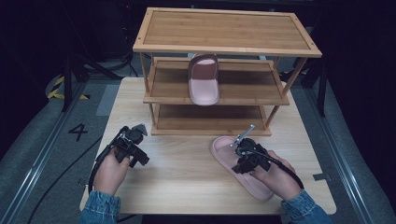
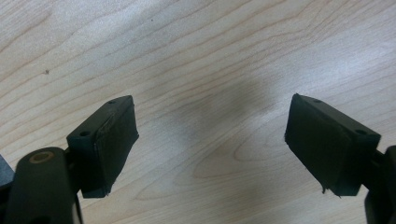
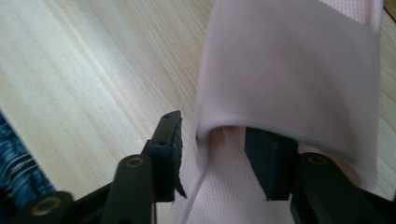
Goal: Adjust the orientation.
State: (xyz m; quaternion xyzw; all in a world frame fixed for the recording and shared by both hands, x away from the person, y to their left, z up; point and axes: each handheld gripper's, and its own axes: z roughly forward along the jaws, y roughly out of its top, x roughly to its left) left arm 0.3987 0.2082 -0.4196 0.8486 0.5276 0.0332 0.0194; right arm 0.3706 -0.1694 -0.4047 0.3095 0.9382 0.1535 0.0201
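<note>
From the high view, a pink slipper lies on the worktop at about five o'clock from the wooden shoe rack, whose middle shelf carries a second pink slipper. The right tool sits over the near slipper's strap.

The right gripper view adds the detail: one jaw is tucked under the strap, the other outside it, not yet pressing.

The left tool, at nine o'clock, is released above bare wood.
</note>
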